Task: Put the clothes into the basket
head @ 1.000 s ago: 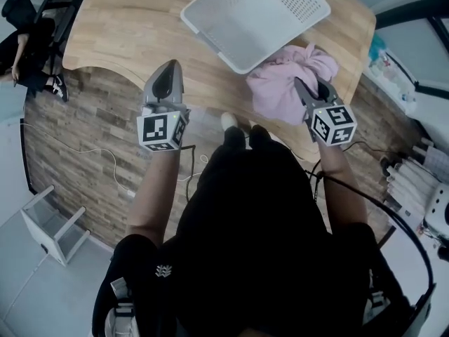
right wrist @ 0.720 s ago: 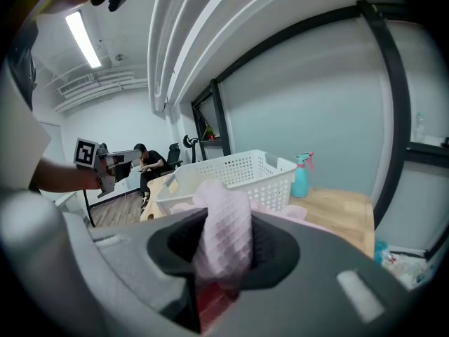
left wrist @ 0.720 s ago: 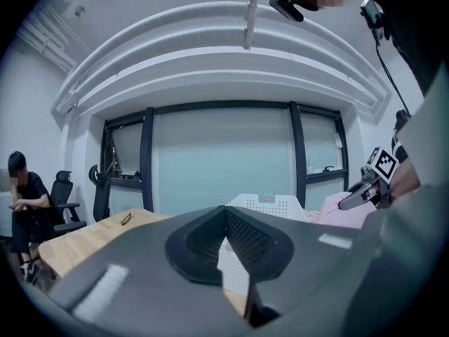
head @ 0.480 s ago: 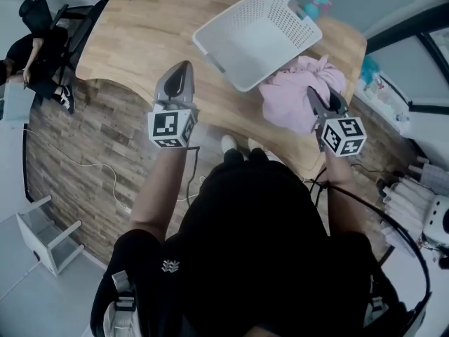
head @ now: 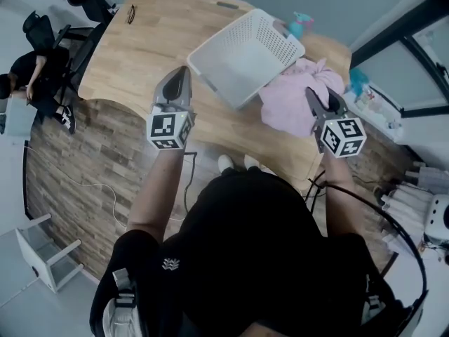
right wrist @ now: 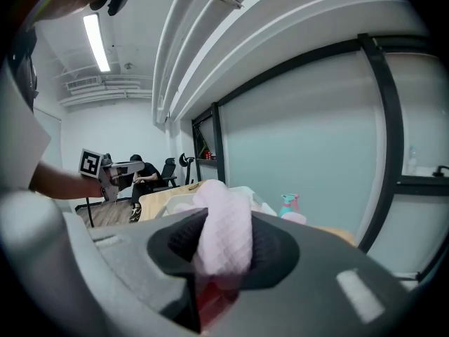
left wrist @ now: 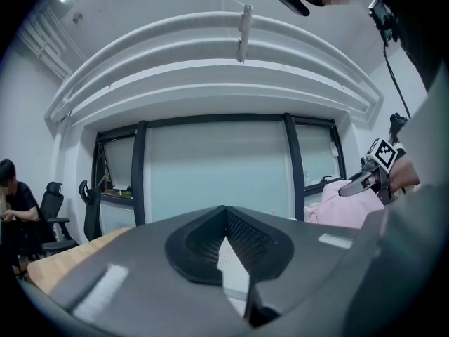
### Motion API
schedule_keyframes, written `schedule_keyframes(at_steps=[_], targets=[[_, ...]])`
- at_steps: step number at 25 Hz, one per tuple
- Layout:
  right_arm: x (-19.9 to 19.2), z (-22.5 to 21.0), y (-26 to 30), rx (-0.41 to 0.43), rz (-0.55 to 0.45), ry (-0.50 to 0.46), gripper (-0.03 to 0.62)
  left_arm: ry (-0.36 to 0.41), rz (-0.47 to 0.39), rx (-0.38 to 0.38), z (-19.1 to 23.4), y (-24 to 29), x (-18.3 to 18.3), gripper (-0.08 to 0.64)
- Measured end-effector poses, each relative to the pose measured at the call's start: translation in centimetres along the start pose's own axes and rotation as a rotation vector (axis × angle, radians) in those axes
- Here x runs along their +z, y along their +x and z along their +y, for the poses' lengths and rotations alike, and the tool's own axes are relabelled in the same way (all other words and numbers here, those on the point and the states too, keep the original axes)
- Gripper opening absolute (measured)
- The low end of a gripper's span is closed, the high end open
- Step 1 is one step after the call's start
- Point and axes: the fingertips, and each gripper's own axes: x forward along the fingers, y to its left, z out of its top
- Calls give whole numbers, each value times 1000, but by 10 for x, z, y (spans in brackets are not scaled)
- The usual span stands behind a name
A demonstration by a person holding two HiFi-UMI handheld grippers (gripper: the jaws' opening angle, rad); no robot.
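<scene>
Both tongs have come up since a second ago, and the pink clothes (head: 291, 97) have come up with the right one, so the bundle now lies against the lower right edge of the basket (head: 235, 65).

The right tongs (head: 319, 97) are clamped on the clothes. In the right gripper view a thick fold of soft, waffle-textured pink cloth stands upright between the ribbed black pads and fills the gap. The rest of the bundle is a crumpled, rounded heap at the right centre of the head view. Its longer side runs across the frame, and a knotted tuft points to the upper right.

The left tongs (head: 184, 71) are at centre left, with their jaws together at the tip and nothing in them.

The basket is white hard plastic, rectangular, with rounded corners and rows of small holes in its walls. Its open side faces up, and its long axis runs from lower left to upper right. It sits on a pale wooden table (head: 140, 55) with a wavy front edge. A teal and pink spray bottle (head: 297, 25) stands just beyond it.

The floor (head: 77, 160) is grey-brown planking. A person in black (head: 24, 72) sits at the upper left. The gripper views show frosted windows (left wrist: 217, 174) in dark frames and white ceiling pipes.
</scene>
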Motion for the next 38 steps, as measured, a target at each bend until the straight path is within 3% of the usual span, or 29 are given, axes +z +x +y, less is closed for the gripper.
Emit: schedule_keyframes(at_steps=[6, 24, 38], targets=[[26, -10, -4, -8, -29, -6, 120, 13, -64, 5, -1, 3, 27, 6], [100, 15, 18, 45, -120, -64, 118, 12, -64, 36, 22, -9, 52, 6], [132, 48, 65, 141, -140, -93, 118, 98, -87, 81, 54, -19, 65, 6]])
